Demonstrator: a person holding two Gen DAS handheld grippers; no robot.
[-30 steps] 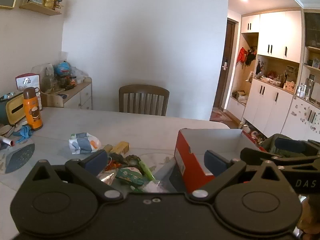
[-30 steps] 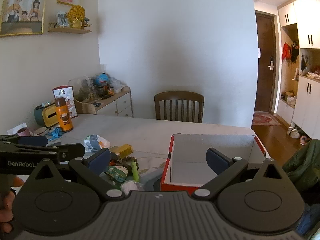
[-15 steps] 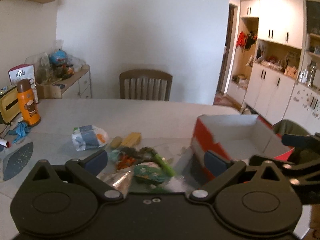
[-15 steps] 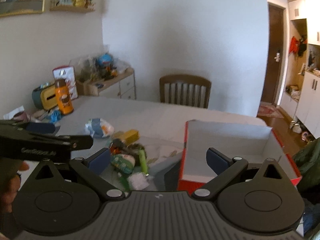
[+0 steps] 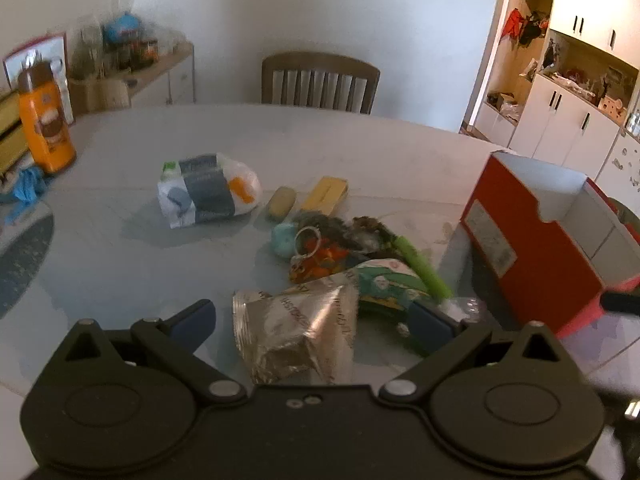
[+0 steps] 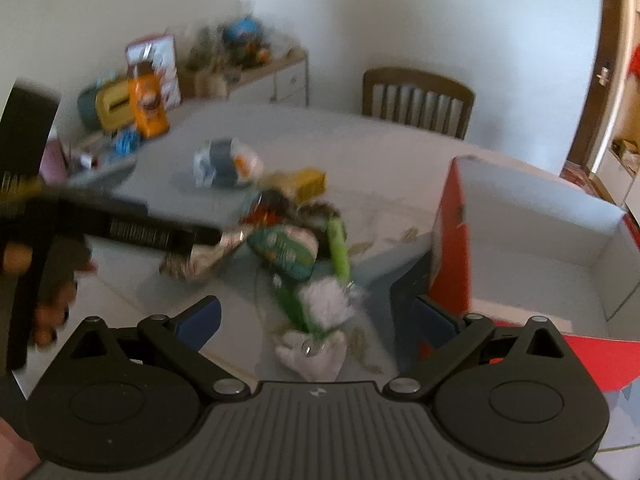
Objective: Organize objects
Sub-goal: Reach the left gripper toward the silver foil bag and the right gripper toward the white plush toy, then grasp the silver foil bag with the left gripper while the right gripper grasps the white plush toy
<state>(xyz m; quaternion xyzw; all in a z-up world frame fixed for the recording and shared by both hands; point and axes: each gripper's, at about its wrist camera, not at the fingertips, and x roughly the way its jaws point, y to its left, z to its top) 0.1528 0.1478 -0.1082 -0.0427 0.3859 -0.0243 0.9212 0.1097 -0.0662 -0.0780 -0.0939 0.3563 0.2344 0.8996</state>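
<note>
both grippers, left [image 5: 312, 322] and right [image 6: 316, 320], hang wide open and empty over a pale table [image 5: 360, 152]. the clutter pile [image 5: 340, 248] lies just left of the red box [image 5: 532, 240]; a chair [image 5: 320, 82] and white wall stand beyond it.

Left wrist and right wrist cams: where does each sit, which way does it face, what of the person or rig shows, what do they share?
Left wrist: on the left hand-held gripper, looking forward and down at the foil bag and the pile; its open fingers show.
Right wrist: on the right hand-held gripper, looking forward and down at the white fluffy item; its open fingers show, plus the left hand-held gripper and hand, blurred.
Shared: table, red box, green pen, orange bottle, chair.
</note>
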